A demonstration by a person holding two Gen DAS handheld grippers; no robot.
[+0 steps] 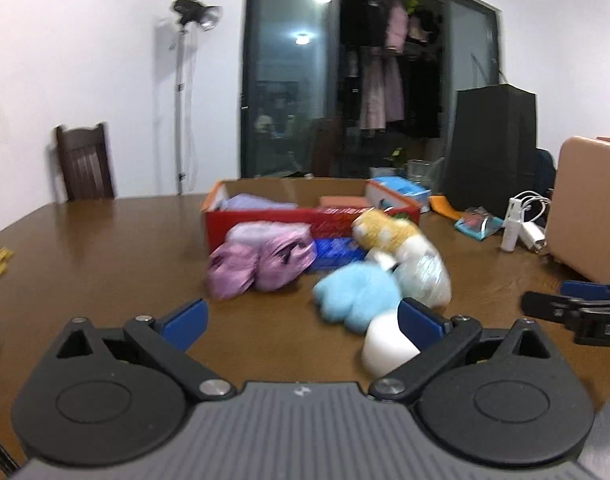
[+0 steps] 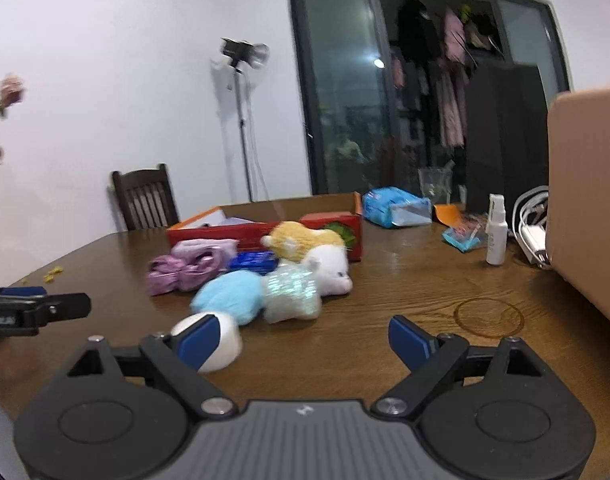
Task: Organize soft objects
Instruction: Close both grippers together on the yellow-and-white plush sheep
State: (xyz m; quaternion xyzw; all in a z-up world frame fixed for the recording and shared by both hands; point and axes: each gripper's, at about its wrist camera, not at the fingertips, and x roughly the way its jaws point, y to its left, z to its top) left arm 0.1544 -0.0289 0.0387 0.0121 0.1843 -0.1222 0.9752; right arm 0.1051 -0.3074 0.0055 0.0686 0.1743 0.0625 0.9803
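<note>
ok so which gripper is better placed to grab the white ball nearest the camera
Left, marginally. The white ball lies just inside the left gripper's right finger, both jaws open. The right gripper is open too, but there the ball sits at or outside its left finger, so it would need to shift sideways first.

Brown wooden bench (image 2: 405, 280) fills the lower frame: soft toys (image 2: 265, 280) clustered centre, red box (image 2: 265, 232) behind them, white spray bottle (image 2: 497, 232) and charger (image 2: 535, 240) at right.

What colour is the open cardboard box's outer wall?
Red, on the box, clearest in the right wrist view.
</note>
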